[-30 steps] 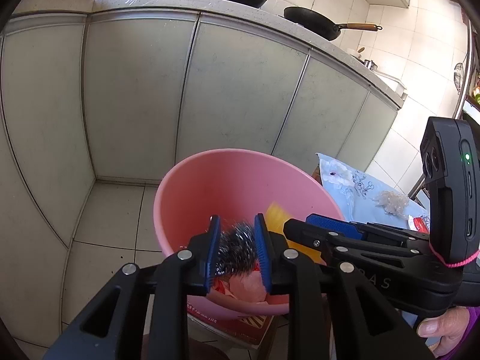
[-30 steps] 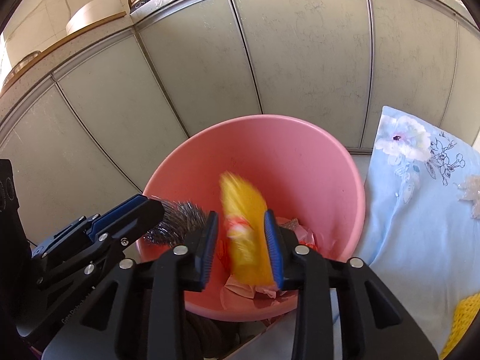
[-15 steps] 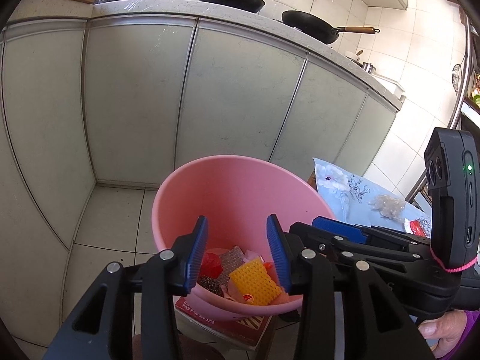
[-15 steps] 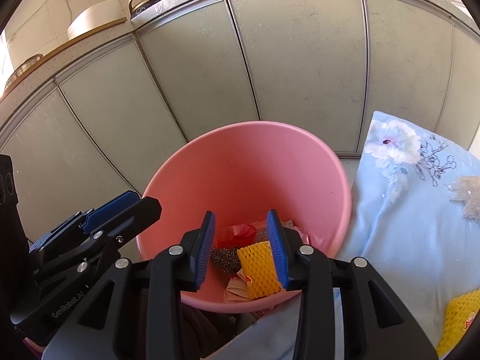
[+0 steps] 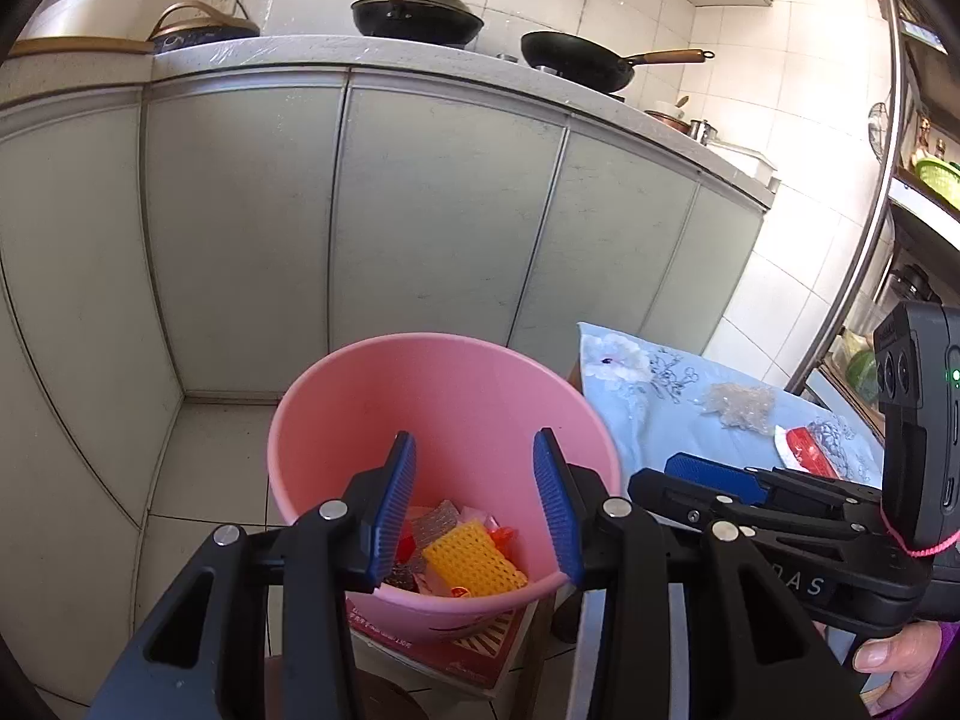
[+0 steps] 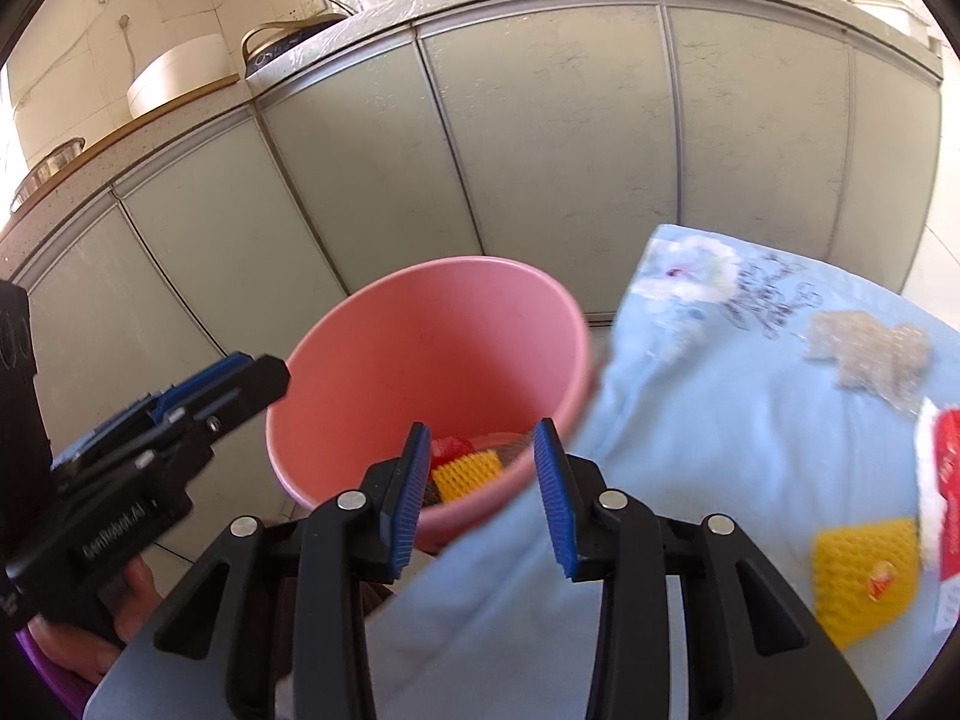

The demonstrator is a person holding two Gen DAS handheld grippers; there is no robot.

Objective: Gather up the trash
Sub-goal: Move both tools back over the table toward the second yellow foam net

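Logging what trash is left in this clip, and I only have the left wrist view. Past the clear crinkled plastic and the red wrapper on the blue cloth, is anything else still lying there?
Observer: Yes, a yellow foam net lies on the blue cloth, beside the red wrapper.
Operator: Is the right gripper carrying anything?
Observer: No. The right gripper is open and empty, over the near rim of the pink bin.
Operator: What's behind the left gripper?
Observer: A hand with a purple sleeve holds its handle.

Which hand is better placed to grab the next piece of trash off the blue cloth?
Right. The right hand-held gripper hangs open and empty at the light blue floral cloth, near the yellow foam net. The left hand-held gripper is over the pink plastic bucket.
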